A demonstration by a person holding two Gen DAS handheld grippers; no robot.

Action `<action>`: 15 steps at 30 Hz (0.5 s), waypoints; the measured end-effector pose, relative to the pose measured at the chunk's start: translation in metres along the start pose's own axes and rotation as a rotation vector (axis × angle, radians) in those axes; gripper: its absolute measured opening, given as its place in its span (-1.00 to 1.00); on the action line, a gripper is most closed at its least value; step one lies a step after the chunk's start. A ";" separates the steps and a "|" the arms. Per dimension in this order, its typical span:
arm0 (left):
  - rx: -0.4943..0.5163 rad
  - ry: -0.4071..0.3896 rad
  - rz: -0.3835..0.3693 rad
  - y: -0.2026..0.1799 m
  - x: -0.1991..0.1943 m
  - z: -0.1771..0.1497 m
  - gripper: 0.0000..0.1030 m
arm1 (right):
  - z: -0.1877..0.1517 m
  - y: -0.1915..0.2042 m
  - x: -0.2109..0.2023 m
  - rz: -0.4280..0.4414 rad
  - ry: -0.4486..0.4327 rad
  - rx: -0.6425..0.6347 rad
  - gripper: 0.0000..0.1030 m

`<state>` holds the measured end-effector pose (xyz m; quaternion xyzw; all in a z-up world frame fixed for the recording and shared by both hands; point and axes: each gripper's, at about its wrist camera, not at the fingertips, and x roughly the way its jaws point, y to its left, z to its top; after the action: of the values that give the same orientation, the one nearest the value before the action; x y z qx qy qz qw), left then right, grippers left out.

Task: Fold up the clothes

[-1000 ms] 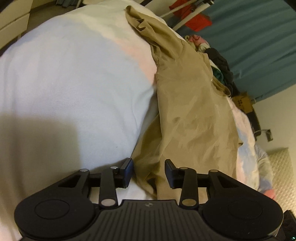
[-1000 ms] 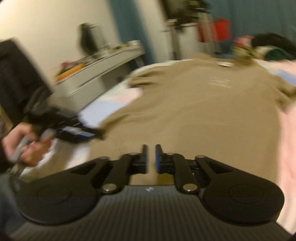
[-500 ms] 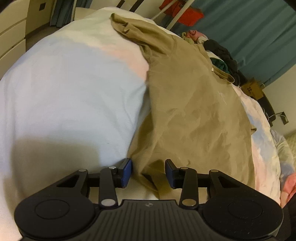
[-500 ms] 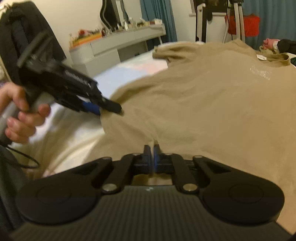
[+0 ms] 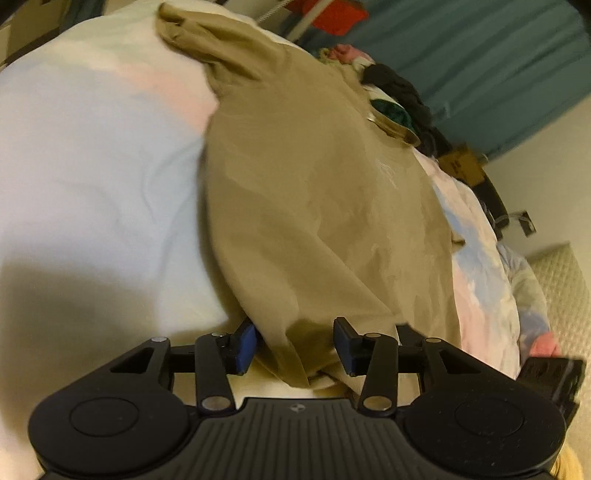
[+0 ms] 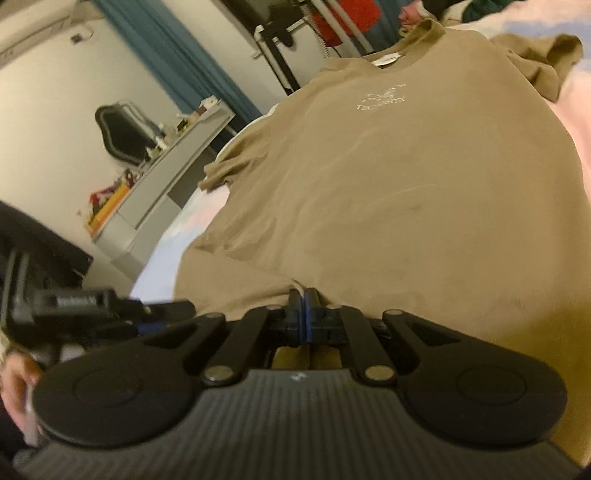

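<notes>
A tan T-shirt [image 5: 314, 206] with a small white chest print lies spread face up on a pale bed [image 5: 92, 166]; it fills the right wrist view [image 6: 406, 177]. My left gripper [image 5: 293, 345] is open, its jaws on either side of the shirt's bottom corner, which bunches between them. My right gripper [image 6: 303, 314] is shut on the shirt's hem. The left gripper also shows at the lower left of the right wrist view [image 6: 110, 306], beside the same hem.
A heap of dark and pink clothes [image 5: 395, 92] lies past the collar. A grey desk with clutter [image 6: 162, 177] stands beside the bed. A teal curtain [image 5: 480, 55] and a red item on a rack [image 5: 332, 18] are behind.
My left gripper has moved forward so the shirt's corner now sits between its open jaws. The right gripper stays shut on the hem and has tilted, swinging its view.
</notes>
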<state>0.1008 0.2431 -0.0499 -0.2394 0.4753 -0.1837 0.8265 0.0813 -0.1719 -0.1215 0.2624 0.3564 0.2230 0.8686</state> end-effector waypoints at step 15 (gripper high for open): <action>0.027 0.034 -0.090 -0.007 0.008 -0.011 -0.78 | 0.020 -0.038 -0.014 -0.009 -0.132 0.213 -0.91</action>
<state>0.0941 0.2303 -0.0562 -0.2460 0.4757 -0.2311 0.8123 0.0946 -0.2151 -0.1260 0.3655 0.3212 0.1620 0.8585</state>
